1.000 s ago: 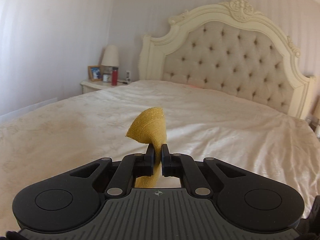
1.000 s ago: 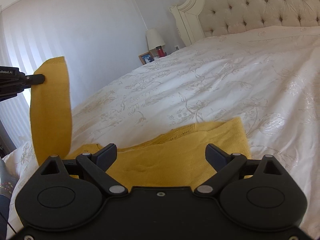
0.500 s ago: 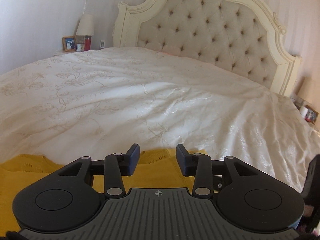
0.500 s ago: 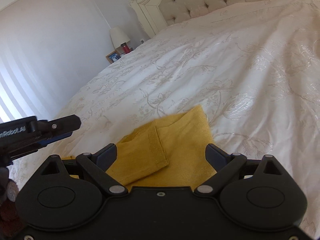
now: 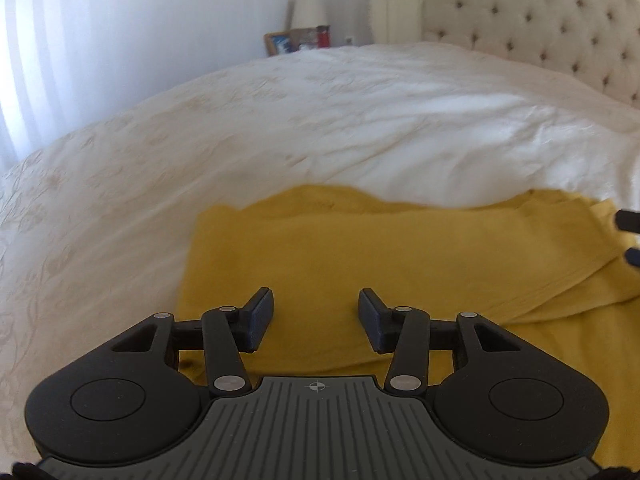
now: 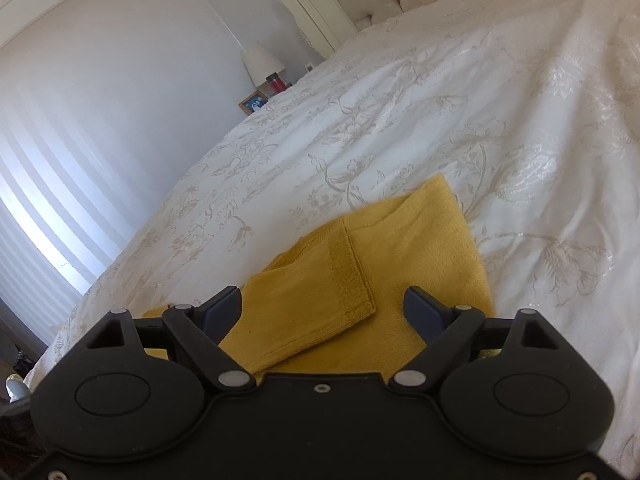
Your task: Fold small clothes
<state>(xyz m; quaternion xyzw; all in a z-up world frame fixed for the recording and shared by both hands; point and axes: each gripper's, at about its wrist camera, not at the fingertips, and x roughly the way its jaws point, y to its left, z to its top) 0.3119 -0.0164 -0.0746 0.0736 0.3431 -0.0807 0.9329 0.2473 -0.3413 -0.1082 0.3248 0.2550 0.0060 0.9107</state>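
both tools, left (image 5: 316, 314) opening and right (image 6: 322, 310) closing, hover unclenched above yellow garment (image 5: 400, 256).

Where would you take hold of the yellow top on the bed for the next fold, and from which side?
Probably at the near right corner of the yellow top, coming in low from the right with the right claw, whose jaws are closing empty. There the cloth's edge lies bare on the bedspread, clear of the folded-over sleeve.

We see the yellow knit garment (image 5: 400, 256) cut off behind both gripper bodies; the nightstand's small framed photo (image 6: 253, 103) is too small to read.
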